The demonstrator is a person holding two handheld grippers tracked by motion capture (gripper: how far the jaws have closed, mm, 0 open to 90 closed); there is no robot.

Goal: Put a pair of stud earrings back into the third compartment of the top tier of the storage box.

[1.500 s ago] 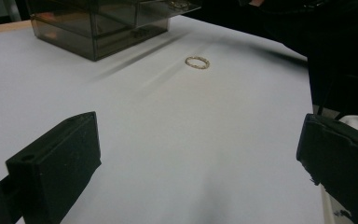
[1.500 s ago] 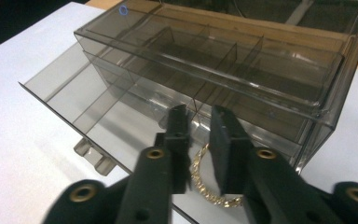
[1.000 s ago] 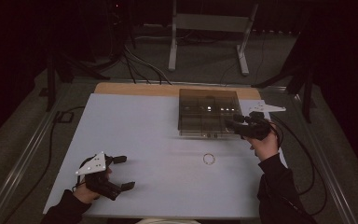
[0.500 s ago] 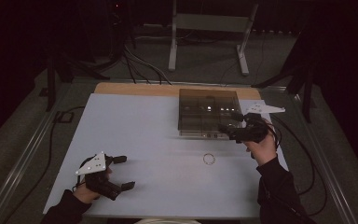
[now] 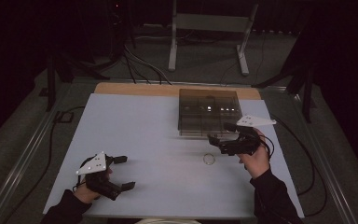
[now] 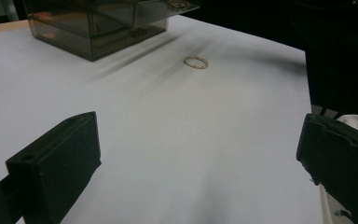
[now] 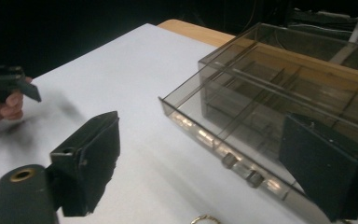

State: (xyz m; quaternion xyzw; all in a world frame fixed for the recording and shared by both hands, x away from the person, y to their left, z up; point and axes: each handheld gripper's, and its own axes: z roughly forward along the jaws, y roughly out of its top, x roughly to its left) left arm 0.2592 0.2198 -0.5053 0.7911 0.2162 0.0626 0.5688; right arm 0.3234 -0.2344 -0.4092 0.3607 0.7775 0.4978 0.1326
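One thin gold ring (image 5: 209, 159) lies flat on the white table (image 5: 135, 135), just in front of the smoky drawer box (image 5: 209, 112). It looks light, rigid and slippery; pinch across its rim. Right gripper (image 5: 216, 142), jaws just opened and empty, hovers beside it; left gripper (image 5: 123, 172) rests released.

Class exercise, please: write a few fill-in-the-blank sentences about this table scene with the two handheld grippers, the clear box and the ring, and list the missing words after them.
1. The small ring lies on the ____ table, in front of the organizer box.
2. The box is made of ____ smoky plastic, so its dividers show.
3. The jaws of the right gripper stand ____, with nothing between them.
4. The left gripper is ____ from the ring than the right one.

Missing words: white; transparent; open; farther
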